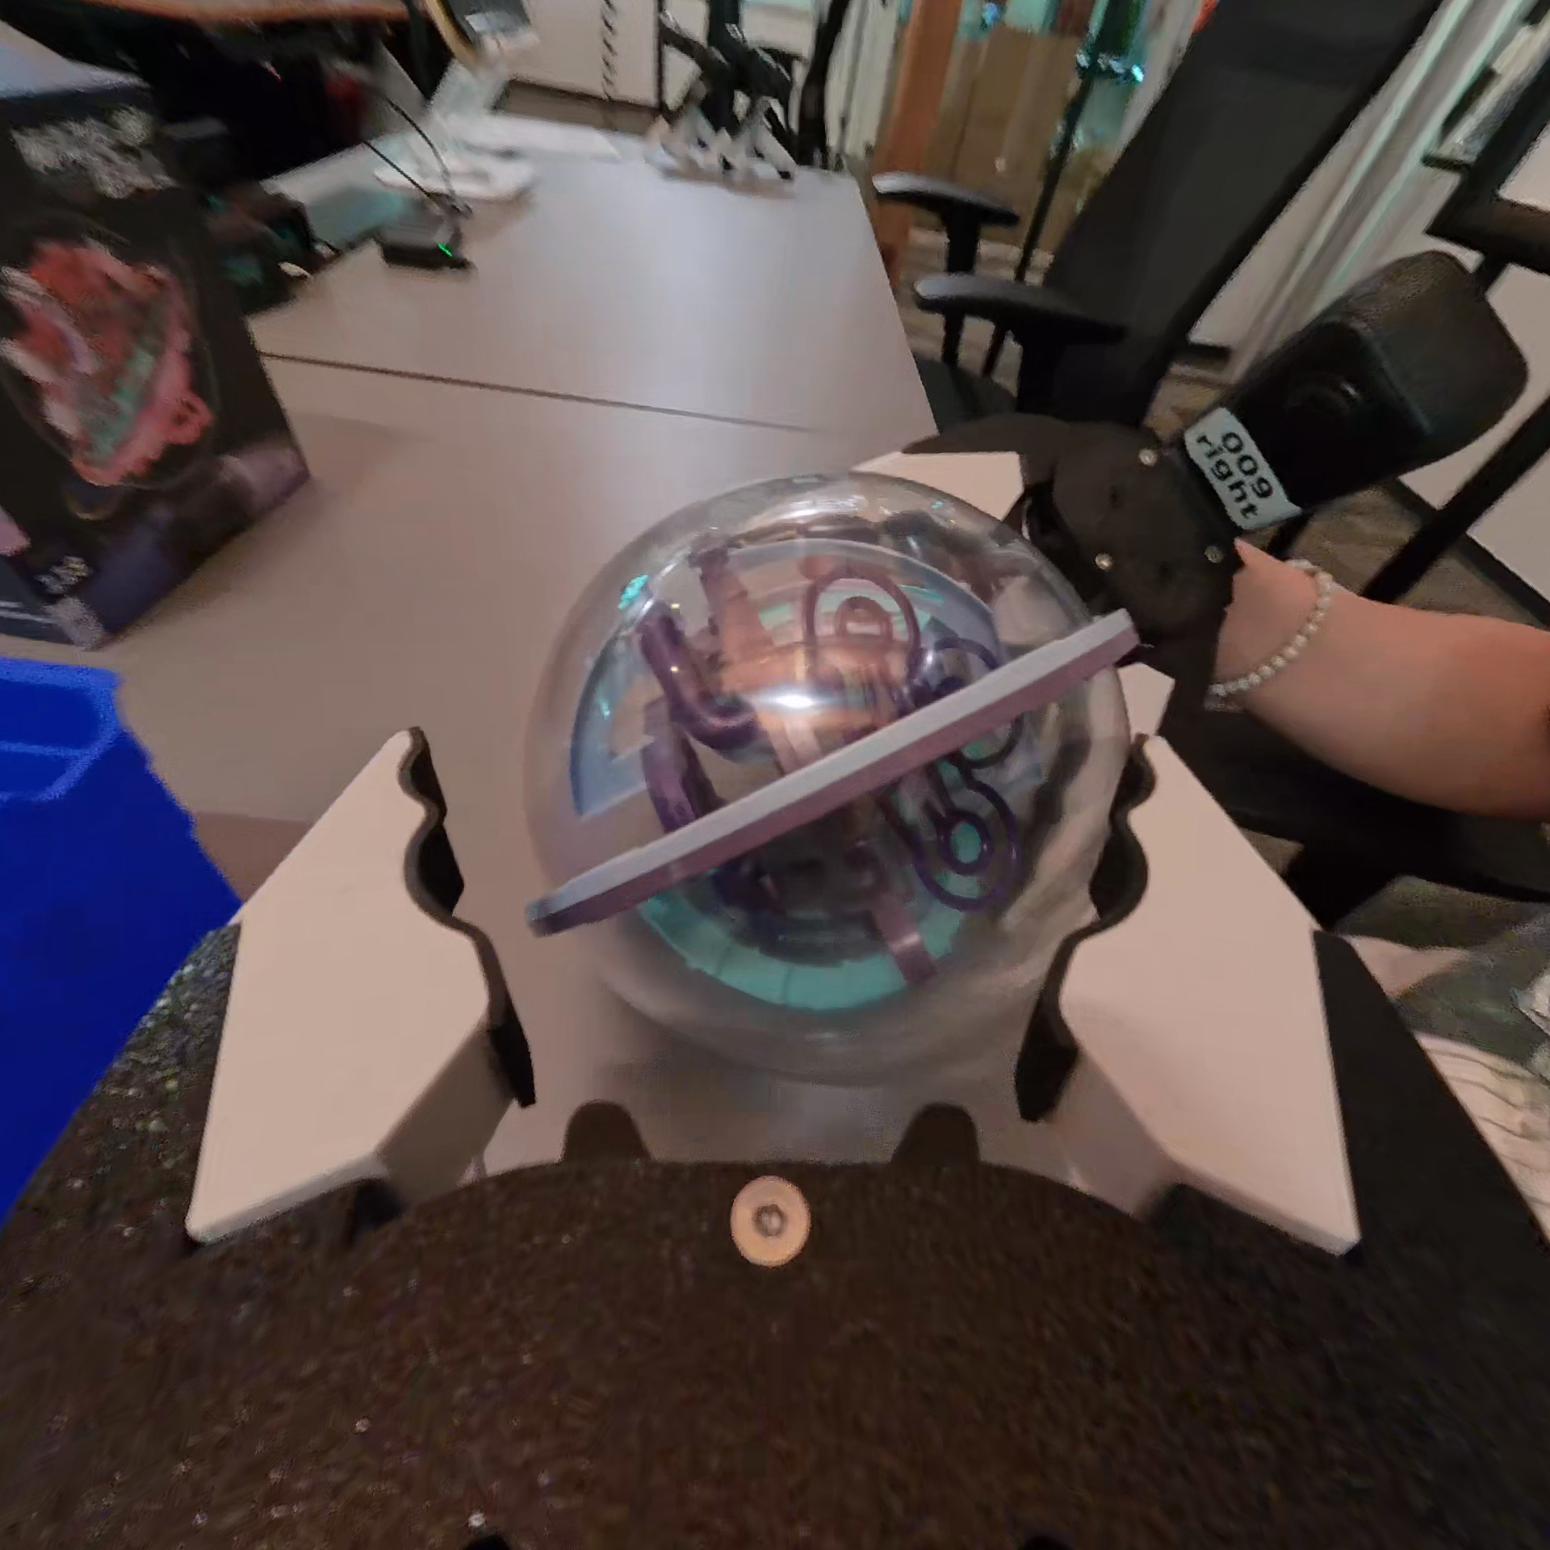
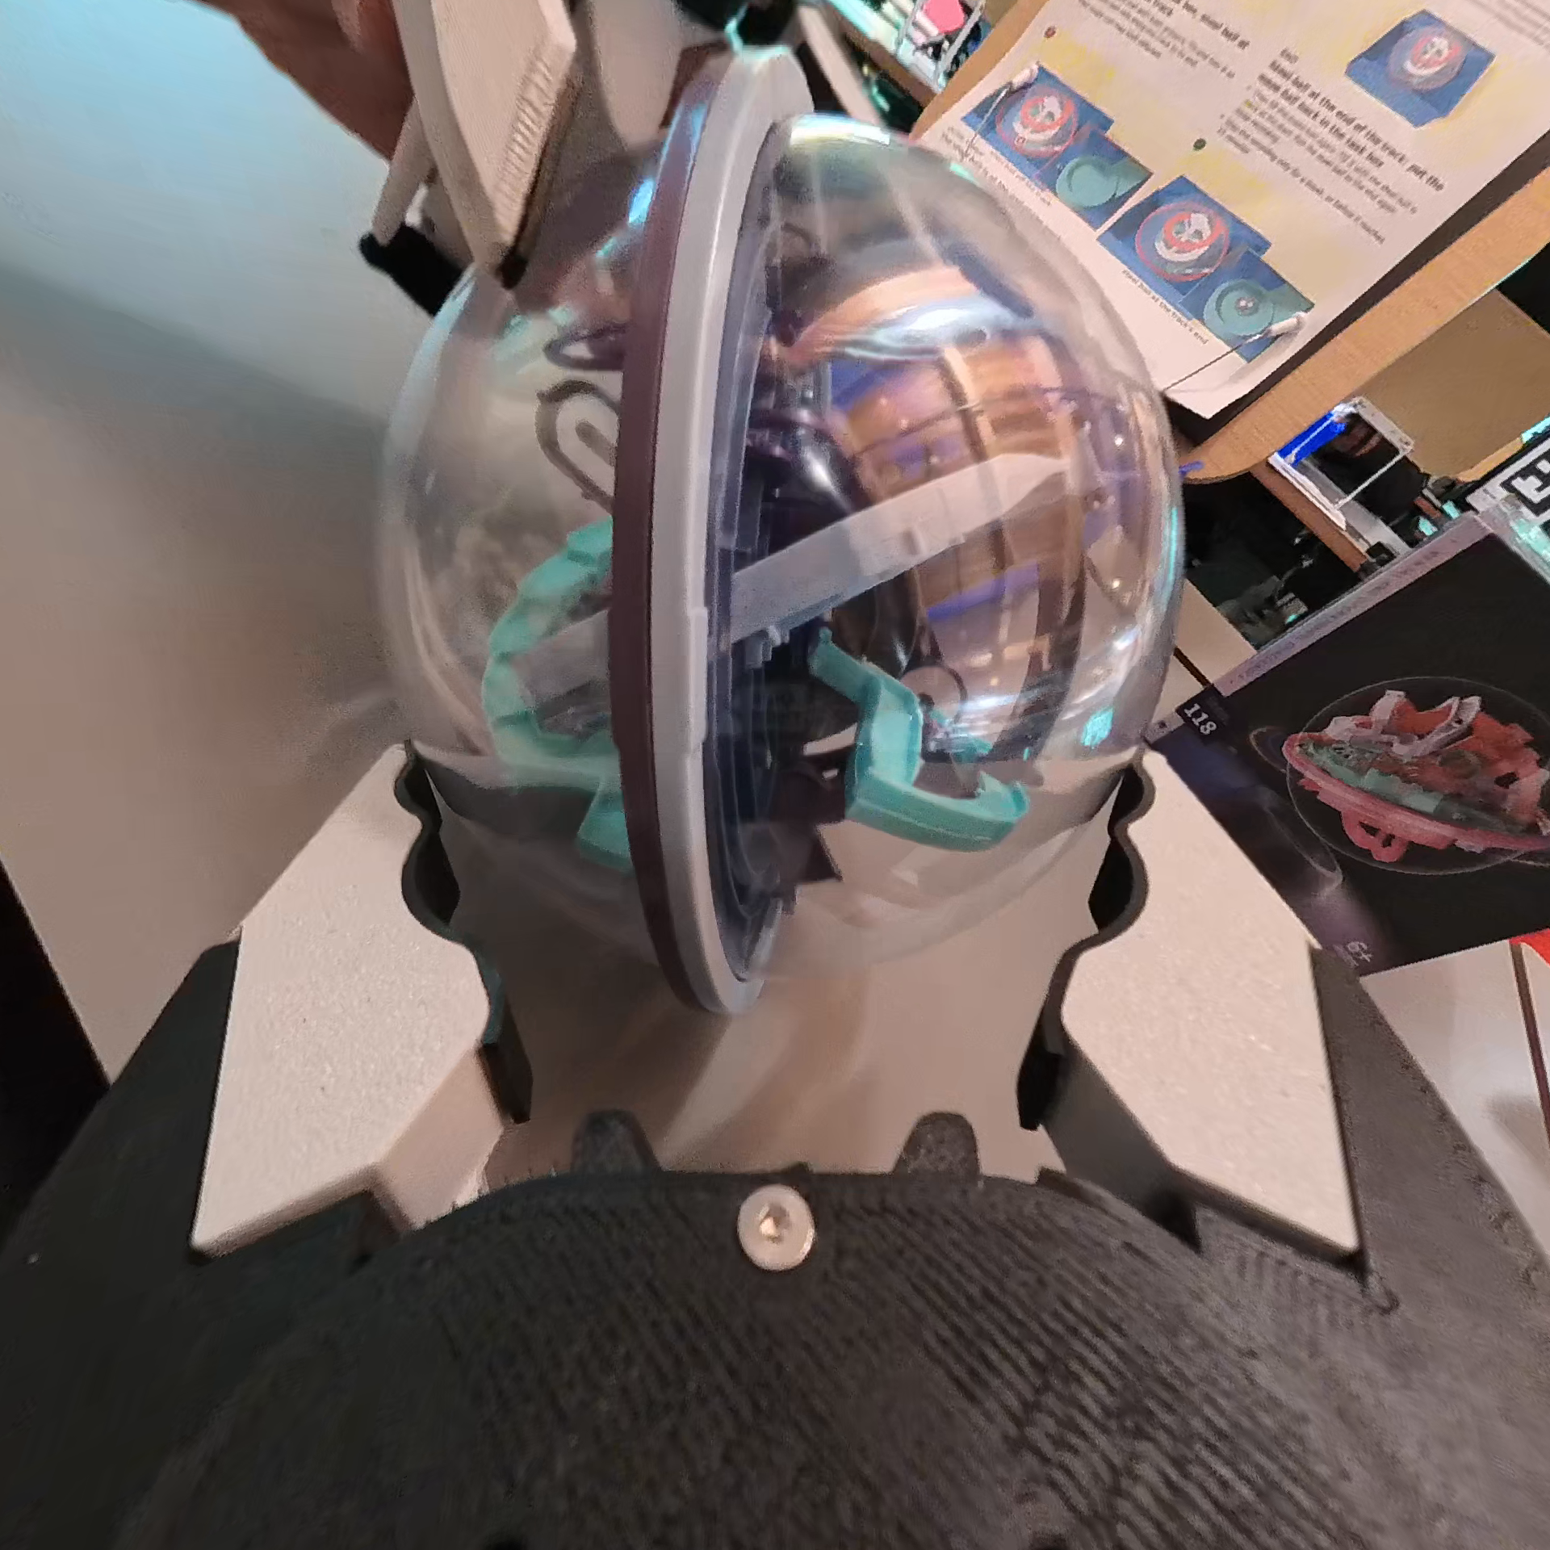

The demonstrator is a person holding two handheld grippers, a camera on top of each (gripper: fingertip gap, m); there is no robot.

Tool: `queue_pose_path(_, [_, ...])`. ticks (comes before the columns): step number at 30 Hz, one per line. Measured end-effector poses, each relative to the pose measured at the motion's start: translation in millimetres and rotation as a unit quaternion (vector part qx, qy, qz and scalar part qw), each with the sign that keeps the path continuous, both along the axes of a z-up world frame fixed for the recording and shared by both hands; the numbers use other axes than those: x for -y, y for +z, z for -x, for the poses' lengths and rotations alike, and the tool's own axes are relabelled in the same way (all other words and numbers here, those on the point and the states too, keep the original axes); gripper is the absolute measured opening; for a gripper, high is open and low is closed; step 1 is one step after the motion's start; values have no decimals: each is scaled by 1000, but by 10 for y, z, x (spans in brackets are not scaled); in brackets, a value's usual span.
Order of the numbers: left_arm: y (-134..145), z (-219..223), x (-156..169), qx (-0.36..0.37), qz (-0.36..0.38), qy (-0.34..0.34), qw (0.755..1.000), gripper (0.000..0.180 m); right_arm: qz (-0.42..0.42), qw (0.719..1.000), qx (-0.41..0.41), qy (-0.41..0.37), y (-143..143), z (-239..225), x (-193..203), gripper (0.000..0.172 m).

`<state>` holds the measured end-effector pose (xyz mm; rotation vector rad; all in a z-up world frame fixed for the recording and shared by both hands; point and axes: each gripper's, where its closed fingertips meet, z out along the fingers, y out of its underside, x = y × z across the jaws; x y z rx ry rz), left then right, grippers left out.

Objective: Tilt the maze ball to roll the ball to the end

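Note:
The maze ball (image 1: 805, 755) is a clear sphere with a grey and purple rim and purple and teal tracks inside. It hangs tilted above the table (image 1: 587, 335). My right gripper (image 2: 772, 772) is shut on it, with both pads pressed against its lower sides (image 2: 839, 545). In the left wrist view my right gripper (image 1: 1115, 537) grips the ball's far right side. My left gripper (image 1: 772, 738) is open around the ball. Its right finger (image 1: 1124, 839) lies against the shell and its left finger (image 1: 436, 839) stands apart from it. That gripper's white finger (image 2: 495, 126) shows at the ball's top left in the right wrist view.
A dark game box (image 1: 126, 377) stands at the left, and shows at the right in the right wrist view (image 2: 1384, 797). A blue bin (image 1: 75, 839) is near left. An office chair (image 1: 1174, 252) and the person's arm (image 1: 1384, 713) are at the right. An instruction sheet (image 2: 1216, 168) leans behind.

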<state>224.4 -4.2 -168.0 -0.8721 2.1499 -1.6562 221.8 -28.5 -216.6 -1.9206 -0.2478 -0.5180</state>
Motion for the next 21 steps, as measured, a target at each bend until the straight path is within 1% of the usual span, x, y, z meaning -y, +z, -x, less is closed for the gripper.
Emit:
queue_pose_path(1, [-17, 25, 61, -11, -5, -19, 1000, 146, 8, 1000, 4, -2, -18, -5, 17, 152])
queue_pose_path(2, [-32, 51, 120, -19, -10, -37, 999, 142, 14, 1000, 7, -5, -36, -11, 34, 151])
queue_pose_path(3, [-44, 58, 168, -25, -18, -48, 998, 142, 19, 1000, 9, -7, -50, -18, 51, 151])
queue_pose_path(7, [-52, 27, 239, -38, -51, -62, 996, 144, 16, 1000, -4, -13, -67, -33, 106, 150])
queue_pose_path(11, [-59, 12, 258, -50, -68, -73, 994, 144, 15, 1000, -11, -16, -72, -41, 117, 149])
queue_pose_path(14, [-66, 17, 245, -55, -72, -80, 993, 144, 11, 1000, -10, -16, -66, -37, 106, 149])
queue_pose_path(21, [-60, 7, 240, -50, -58, -97, 992, 144, 6, 1000, -6, -28, -69, -44, 104, 148])
